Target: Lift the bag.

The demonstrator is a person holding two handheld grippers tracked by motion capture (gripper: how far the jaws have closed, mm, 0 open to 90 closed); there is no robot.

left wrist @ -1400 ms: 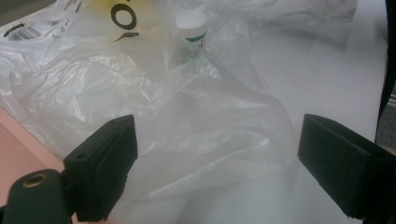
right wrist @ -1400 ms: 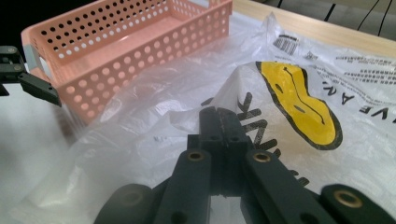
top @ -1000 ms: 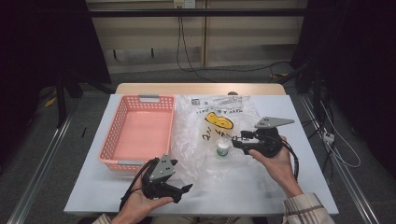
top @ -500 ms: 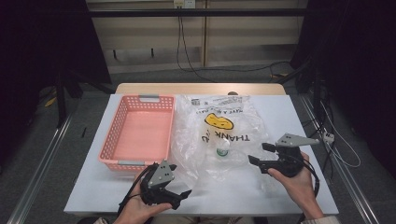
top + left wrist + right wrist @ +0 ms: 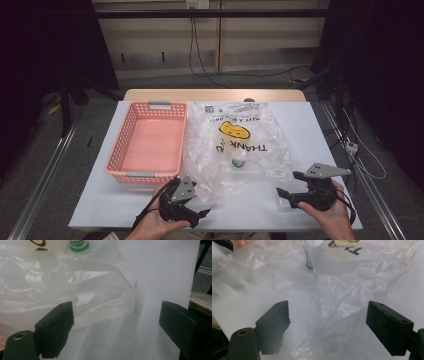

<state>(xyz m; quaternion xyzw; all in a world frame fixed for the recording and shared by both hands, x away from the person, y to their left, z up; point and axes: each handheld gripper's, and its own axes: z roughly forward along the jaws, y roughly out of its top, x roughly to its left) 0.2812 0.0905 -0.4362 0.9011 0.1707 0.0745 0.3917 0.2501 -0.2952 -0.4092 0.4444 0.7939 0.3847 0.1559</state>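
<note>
I hold the left gripper (image 5: 202, 214) low at the near table edge, jaws spread wide and pointing right. My left hand (image 5: 155, 225) grips its body from below. The right gripper (image 5: 281, 193) points left, its jaws just opened wide, nothing clamped. My right hand (image 5: 327, 212) cradles it.

Print on the bag ahead of my claws

Beyond my right claw (image 5: 286, 193), the clear plastic bag (image 5: 235, 145) reads "THANK", upside down to me, under a yellow smiley; smaller print near its far edge is too small to read.
</note>
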